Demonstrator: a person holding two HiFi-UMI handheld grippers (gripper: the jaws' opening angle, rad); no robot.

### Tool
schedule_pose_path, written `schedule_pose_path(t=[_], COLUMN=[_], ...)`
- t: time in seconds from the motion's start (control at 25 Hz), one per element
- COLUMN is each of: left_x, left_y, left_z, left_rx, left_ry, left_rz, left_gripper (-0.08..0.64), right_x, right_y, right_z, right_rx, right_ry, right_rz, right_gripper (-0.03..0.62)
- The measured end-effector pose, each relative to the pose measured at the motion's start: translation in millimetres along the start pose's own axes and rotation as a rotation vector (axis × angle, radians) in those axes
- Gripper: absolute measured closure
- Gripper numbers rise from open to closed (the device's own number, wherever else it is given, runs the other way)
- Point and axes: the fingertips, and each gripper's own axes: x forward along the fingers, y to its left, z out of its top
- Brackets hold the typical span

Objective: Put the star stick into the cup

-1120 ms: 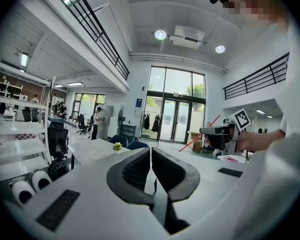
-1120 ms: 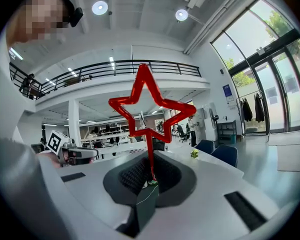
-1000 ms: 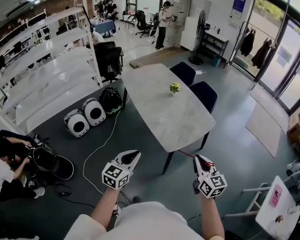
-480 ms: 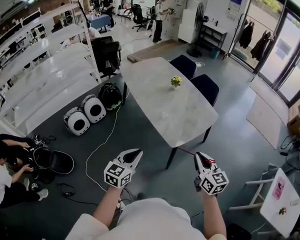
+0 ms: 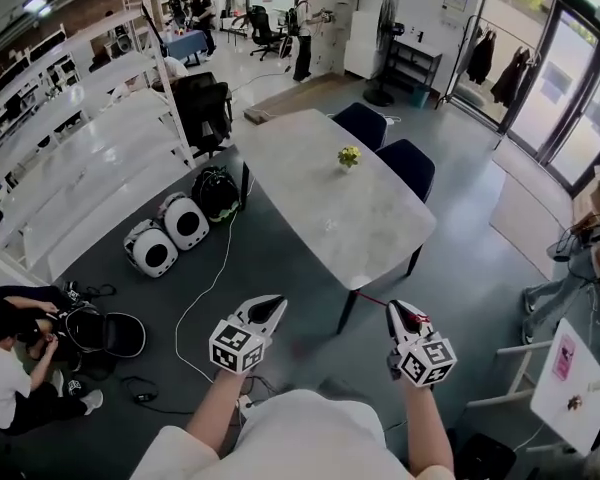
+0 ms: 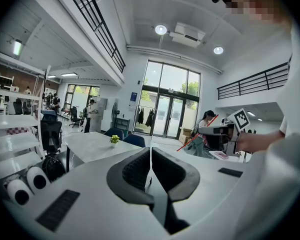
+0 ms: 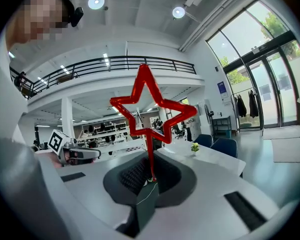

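A red star stick (image 7: 151, 104) stands upright between the jaws of my right gripper (image 7: 151, 176), which is shut on its thin stem. In the head view the stem (image 5: 372, 302) juts left from the right gripper (image 5: 400, 313). From the left gripper view it shows as a red line (image 6: 195, 134). My left gripper (image 6: 150, 151) is shut with nothing in it and hangs level beside the right one (image 5: 268, 306). Both are over dark floor, short of the white table (image 5: 320, 218). A small cup-like pot with a yellow-green plant (image 5: 349, 156) stands on the table's far half.
Two dark blue chairs (image 5: 380, 143) stand along the table's right side. White shelving (image 5: 80, 148) and two round white cases (image 5: 170, 233) sit at left, with a cable (image 5: 205, 293) across the floor. A person (image 5: 10, 368) crouches at lower left. A small white table (image 5: 570, 388) is at right.
Both grippers have come forward together toward the table's near corner, the star stick still in the right one. The table sits slightly nearer in view.
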Motion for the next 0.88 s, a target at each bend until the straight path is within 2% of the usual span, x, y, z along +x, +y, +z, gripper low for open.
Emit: schedule_pose_path(t=[0.28, 0.48, 0.88], left_x=[14.2, 37.2, 121.7], left_y=[19.8, 42.9, 86.6], left_z=[-0.9, 0.0, 27.9], left_rx=[-0.011, -0.026, -0.058], left_ry=[0.001, 0.011, 0.019], left_rz=[-0.009, 0.003, 0.054], left_gripper=[0.532, 0.532, 0.532], right_x=[19.1, 52.6, 131.1], right_y=[-8.7, -26.9, -89.0], right_z=[-0.8, -0.2, 19.2], right_rx=[0.002, 0.014, 0.023], right_ry=[0.008, 0.019, 0.064], right_rz=[-0.017, -0.007, 0.065], right_gripper=[0.575, 0.574, 0.575])
